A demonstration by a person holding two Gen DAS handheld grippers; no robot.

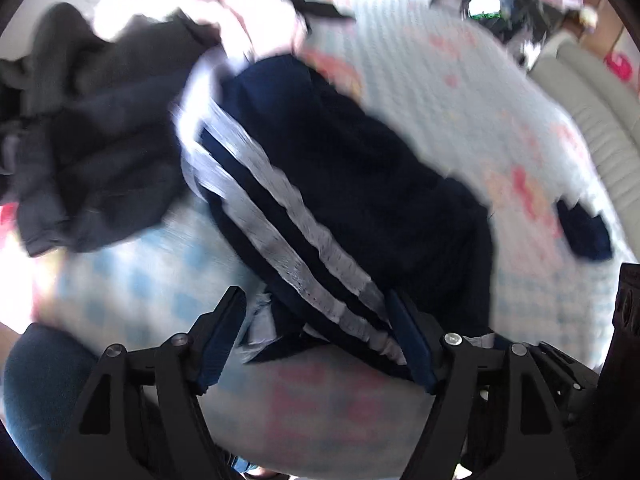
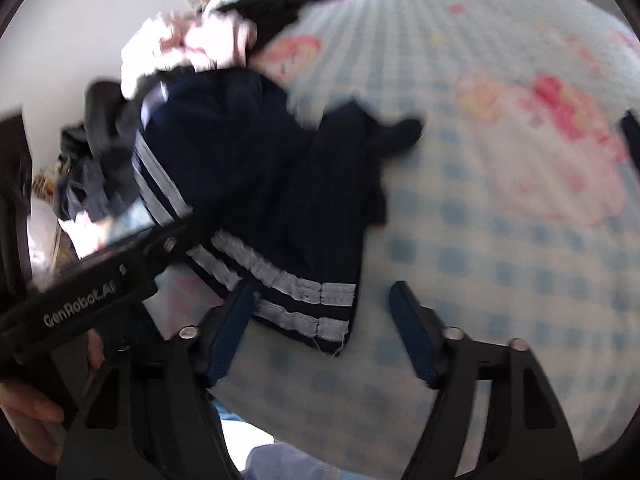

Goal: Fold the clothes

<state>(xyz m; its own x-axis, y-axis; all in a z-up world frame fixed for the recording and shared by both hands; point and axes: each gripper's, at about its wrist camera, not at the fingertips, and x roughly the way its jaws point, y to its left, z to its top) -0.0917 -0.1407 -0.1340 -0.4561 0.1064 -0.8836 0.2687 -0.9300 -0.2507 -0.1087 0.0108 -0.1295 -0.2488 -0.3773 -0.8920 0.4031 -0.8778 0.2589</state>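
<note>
The navy garment (image 1: 352,184) with 2 white stripes lies on the blue-checked bed cover (image 2: 500,240), running from the upper left of each frame down toward the bottom centre. My left gripper (image 1: 320,336) has its fingers (image 1: 412,340) spread wide, the striped edge lying between them; with this blur I can't say if a pad touches it. My right gripper (image 2: 322,328) stands about half open, the striped hem between its fingers (image 2: 412,336), unpinched. A dark grey pile of clothes (image 1: 88,140) sits at the left.
</note>
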